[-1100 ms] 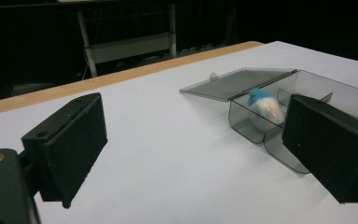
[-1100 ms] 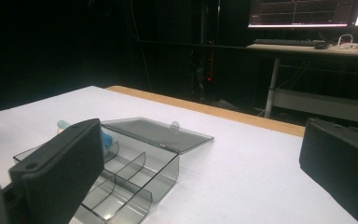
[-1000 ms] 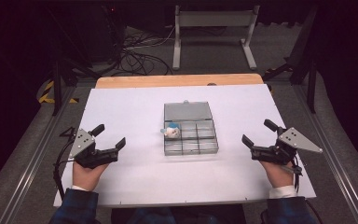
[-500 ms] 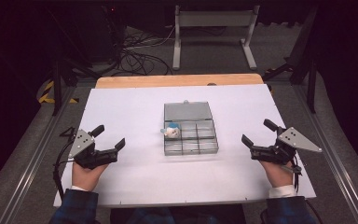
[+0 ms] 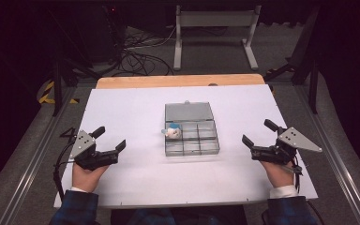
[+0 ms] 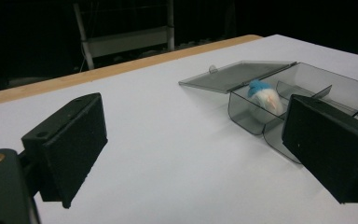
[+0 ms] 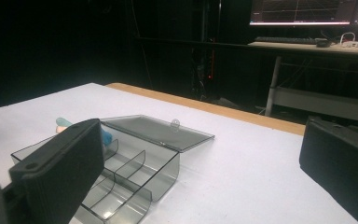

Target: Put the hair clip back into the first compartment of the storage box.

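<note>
A clear grey compartment box (image 5: 191, 138) sits mid-table on the white board (image 5: 131, 112), its lid (image 5: 189, 111) folded flat toward the far side. A small white and blue object (image 5: 172, 132) lies in the box's far-left compartment. My left gripper (image 5: 111, 137) rests open near the board's left edge, well apart from the box. My right gripper (image 5: 256, 131) rests open to the right of the box, nothing between its jaws. In the left gripper view the box (image 6: 307, 95), lid (image 6: 237, 74) and object (image 6: 265, 96) lie ahead right. In the right gripper view the box (image 7: 126, 172) is ahead left.
A wooden strip (image 5: 178, 80) edges the table's far side. Beyond it stand a metal frame (image 5: 213, 18) and loose floor cables (image 5: 136, 56). Monitors (image 7: 303, 11) on a desk show far off. Metal rails run along both table sides.
</note>
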`<state>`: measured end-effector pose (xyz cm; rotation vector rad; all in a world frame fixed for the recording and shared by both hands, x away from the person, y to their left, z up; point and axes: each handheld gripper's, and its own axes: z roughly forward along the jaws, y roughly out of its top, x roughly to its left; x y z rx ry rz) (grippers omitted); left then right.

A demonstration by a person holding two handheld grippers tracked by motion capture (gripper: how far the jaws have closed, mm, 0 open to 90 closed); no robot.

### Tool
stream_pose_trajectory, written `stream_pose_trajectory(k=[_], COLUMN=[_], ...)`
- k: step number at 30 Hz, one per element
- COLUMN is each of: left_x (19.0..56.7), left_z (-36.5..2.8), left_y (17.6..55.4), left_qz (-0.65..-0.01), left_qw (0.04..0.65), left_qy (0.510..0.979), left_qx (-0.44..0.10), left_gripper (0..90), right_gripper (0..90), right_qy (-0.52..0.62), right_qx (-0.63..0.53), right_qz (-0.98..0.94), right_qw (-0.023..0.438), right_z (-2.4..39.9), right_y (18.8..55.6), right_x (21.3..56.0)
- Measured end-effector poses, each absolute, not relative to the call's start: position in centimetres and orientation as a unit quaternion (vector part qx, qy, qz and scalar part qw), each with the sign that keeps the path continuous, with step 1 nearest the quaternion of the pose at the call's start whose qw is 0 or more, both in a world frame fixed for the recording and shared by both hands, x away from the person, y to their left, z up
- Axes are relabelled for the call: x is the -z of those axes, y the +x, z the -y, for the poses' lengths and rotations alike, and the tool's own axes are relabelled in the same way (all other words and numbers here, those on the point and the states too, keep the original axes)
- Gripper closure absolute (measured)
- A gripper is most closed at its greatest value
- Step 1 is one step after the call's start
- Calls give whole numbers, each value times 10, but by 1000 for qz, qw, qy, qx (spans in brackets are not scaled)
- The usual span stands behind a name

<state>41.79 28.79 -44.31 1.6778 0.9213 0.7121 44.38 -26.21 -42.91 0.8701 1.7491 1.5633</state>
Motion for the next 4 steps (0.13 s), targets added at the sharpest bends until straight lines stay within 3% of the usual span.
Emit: stream_pose_trajectory(k=[4], left_x=[450], left_z=[-284], left_y=[425], left_qz=[-395], left_qw=[489], left_qy=[729], left_qx=[-271], left_gripper=[65], right_gripper=[5], right_qy=[334], right_qx=[-589], right_qz=[-665], right_qw=[315], right_z=[263], right_y=[445], right_x=[430])
